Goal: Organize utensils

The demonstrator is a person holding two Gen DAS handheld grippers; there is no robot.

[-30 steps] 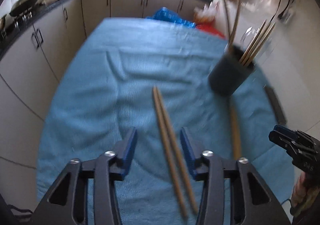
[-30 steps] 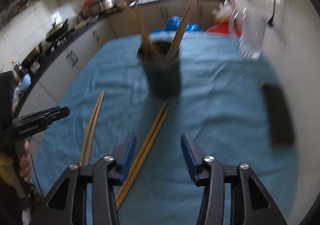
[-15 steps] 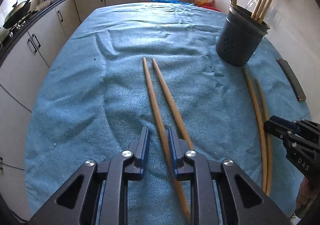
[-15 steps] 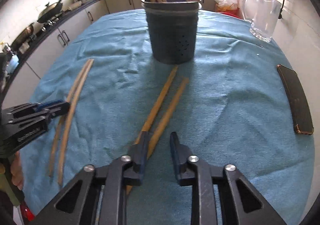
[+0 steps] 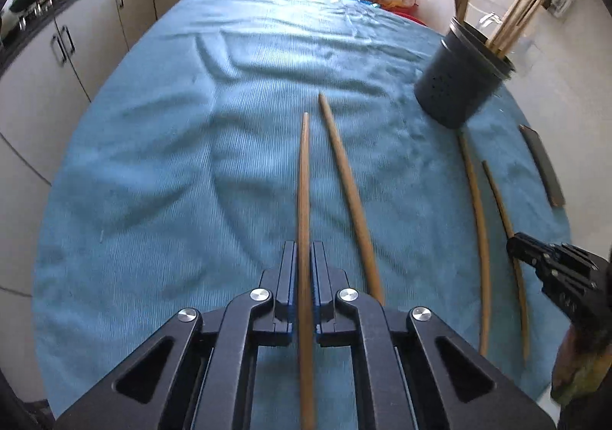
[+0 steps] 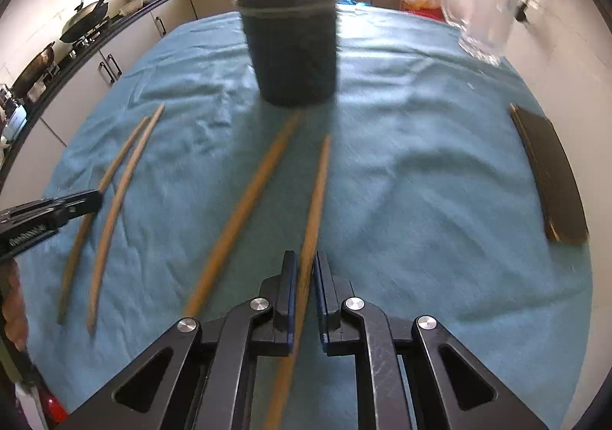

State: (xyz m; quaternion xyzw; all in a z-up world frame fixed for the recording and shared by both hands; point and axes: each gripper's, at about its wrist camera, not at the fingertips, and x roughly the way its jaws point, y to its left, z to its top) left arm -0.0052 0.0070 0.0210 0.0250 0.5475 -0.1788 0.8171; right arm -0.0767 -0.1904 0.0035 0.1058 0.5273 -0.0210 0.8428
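Observation:
My left gripper [image 5: 304,258] is shut on a long wooden chopstick [image 5: 304,181] that points away over the blue cloth; a second chopstick [image 5: 348,185] lies just right of it. My right gripper [image 6: 304,269] is shut on another wooden chopstick [image 6: 317,193], with its mate [image 6: 244,208] lying to the left. The dark utensil holder [image 6: 292,51] stands ahead with several sticks in it; it also shows in the left wrist view [image 5: 459,85]. The right gripper [image 5: 550,269] shows at the right of the left wrist view, the left gripper [image 6: 49,212] at the left of the right wrist view.
A blue towel [image 5: 191,124] covers the table. A dark phone [image 6: 547,170] lies near the right edge. A glass jug [image 6: 482,17] stands at the back right. Kitchen cabinets and a counter with pans [image 6: 76,24] run along the left.
Both grippers went from open to closing around a chopstick, and now each is shut on one. The held chopsticks have turned slightly away from their mates.

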